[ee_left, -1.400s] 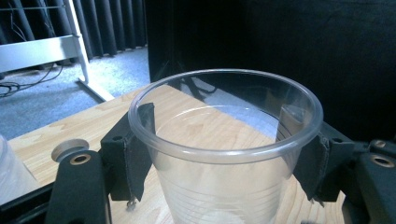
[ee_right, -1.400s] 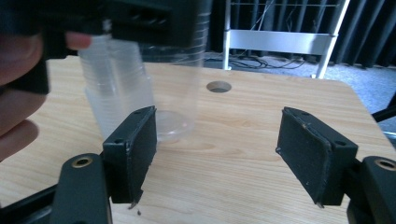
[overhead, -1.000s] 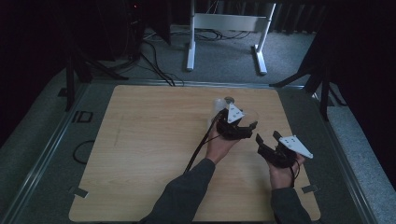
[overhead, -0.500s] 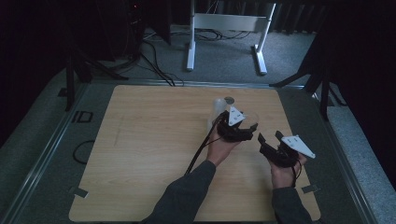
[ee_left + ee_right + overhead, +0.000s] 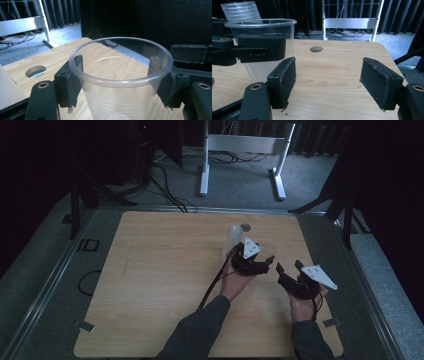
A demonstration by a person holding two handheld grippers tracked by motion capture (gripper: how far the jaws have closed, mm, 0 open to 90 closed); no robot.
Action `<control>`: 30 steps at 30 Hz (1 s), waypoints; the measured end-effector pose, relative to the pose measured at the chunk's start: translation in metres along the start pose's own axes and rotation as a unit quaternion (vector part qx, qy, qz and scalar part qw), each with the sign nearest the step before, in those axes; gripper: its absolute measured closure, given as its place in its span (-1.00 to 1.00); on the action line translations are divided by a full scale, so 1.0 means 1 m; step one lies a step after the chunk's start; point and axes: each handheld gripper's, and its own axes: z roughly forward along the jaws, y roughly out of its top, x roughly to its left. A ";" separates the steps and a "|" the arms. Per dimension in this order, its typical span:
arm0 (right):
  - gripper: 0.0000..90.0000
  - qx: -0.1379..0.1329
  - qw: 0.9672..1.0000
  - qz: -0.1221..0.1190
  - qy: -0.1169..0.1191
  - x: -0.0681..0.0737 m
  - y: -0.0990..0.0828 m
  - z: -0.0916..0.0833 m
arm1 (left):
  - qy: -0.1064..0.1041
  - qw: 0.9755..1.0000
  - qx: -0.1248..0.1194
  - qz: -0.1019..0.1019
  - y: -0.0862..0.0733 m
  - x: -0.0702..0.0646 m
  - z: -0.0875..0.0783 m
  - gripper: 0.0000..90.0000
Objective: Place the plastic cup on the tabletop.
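A clear plastic cup [image 5: 120,100] stands upright between the jaws of my left gripper [image 5: 120,82], whose pads press on its sides just under the rim. In the high view the left gripper [image 5: 261,260] hovers right of the table's middle. Behind it stands a stack of clear cups [image 5: 233,239], which in the right gripper view [image 5: 241,11] rises behind the held cup [image 5: 265,33]. My right gripper [image 5: 337,82] is open with nothing between its pads. It sits just right of the left one [image 5: 288,268], a short gap apart.
The wooden table [image 5: 160,280] has a round hole [image 5: 245,226] near its far edge, just past the cup stack. A white metal stand [image 5: 245,155] and cables lie on the floor beyond. Metal rails border the table.
The left gripper with the cup has shifted slightly toward the right gripper, away from the stack. The right gripper has stayed put.
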 end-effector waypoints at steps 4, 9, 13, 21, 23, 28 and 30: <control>-0.37 0.000 1.000 0.000 0.000 0.000 0.000 0.000 | 0.003 1.000 0.000 0.004 -0.004 -0.001 0.001 -0.34; -0.37 0.000 1.000 0.001 -0.003 -0.002 -0.001 -0.001 | 0.007 1.000 0.002 0.001 -0.011 -0.001 0.001 -0.34; -0.37 0.000 1.000 0.000 -0.004 -0.002 -0.001 -0.001 | 0.008 1.000 0.006 0.001 -0.015 0.000 0.002 -0.34; -0.37 -0.002 1.000 0.003 -0.005 -0.003 0.000 -0.002 | 0.007 1.000 0.006 0.002 -0.024 0.000 0.003 -0.34; -0.37 -0.003 1.000 0.003 -0.006 -0.003 0.000 -0.002 | 0.008 1.000 0.006 0.002 -0.026 0.000 0.003 -0.34; -0.37 -0.003 1.000 0.004 -0.006 -0.004 0.000 -0.002 | 0.014 1.000 0.006 0.008 -0.032 -0.001 0.004 -0.34; -0.37 -0.003 1.000 0.005 -0.006 -0.004 0.000 -0.002 | 0.014 1.000 0.006 0.007 -0.034 -0.001 0.005 -0.34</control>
